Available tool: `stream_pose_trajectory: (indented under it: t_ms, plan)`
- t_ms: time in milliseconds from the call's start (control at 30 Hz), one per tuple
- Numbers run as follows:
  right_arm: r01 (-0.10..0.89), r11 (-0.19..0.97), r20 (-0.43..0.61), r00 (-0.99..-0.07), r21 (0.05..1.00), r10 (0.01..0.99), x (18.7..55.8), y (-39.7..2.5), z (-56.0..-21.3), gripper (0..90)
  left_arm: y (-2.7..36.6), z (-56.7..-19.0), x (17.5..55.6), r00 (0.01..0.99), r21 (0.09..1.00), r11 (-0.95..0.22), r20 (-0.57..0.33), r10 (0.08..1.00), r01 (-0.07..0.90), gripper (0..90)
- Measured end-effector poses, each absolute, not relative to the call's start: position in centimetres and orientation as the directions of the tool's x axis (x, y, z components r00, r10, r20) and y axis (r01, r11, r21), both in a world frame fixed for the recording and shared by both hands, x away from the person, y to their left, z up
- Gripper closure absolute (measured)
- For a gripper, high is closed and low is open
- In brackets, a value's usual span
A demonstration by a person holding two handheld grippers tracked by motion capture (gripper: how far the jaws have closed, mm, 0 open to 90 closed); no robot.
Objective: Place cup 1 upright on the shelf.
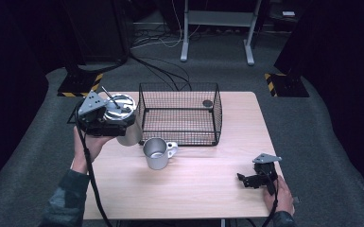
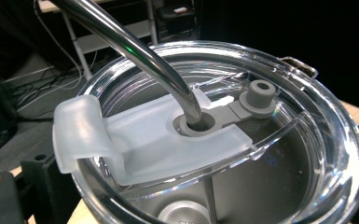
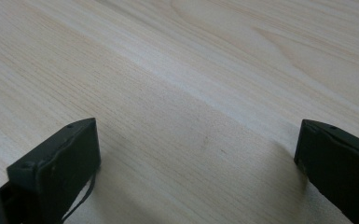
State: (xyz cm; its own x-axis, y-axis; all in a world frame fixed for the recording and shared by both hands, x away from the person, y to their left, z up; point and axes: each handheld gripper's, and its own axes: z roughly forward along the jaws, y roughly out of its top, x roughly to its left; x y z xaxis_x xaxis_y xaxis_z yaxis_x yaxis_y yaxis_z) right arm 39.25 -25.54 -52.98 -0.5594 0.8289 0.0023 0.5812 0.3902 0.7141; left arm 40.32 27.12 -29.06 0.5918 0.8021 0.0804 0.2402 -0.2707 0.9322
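The left gripper (image 1: 116, 124) clamped the steel tumbler with a clear lid and metal straw (image 1: 123, 118), its rim between the fingers. The right gripper (image 1: 249, 180) rested wide apart on the pale wooden table (image 1: 208, 184).

The steel tumbler (image 1: 125, 124) stands upright at the table's far left. Its clear lid (image 2: 224, 135) is on. A metal straw (image 2: 140, 51) leans through the lid's centre hole.

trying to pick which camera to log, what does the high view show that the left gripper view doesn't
High view alone: the wire basket, the metal mug in front of it, the right tongs held low over the wooden table, and the left tongs at the tumbler.

Left gripper view alone: the clear lid's frosted slider tab and grey plug, close up.

Both: the lidded tumbler with its metal straw.
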Motion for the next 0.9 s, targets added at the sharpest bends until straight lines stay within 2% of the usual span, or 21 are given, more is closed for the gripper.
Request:
stream_pose_trajectory:
  t_ms: [400, 900]
  plan:
    - [0.582, 0.390, 0.003, -0.559, 0.714, 0.829, 39.3, -25.5, -53.0, 0.0, 24.3, -27.8, 42.1, 0.647, 0.926, -0.309, 0.100, 0.756, 0.218, 4.0]
    - [0.581, 0.390, 0.003, -0.559, 0.714, 0.829, 39.3, -25.5, -53.0, 0.0, 21.6, -27.8, 45.2, 0.662, 0.916, -0.333, 0.109, 0.742, 0.222, 4.0]
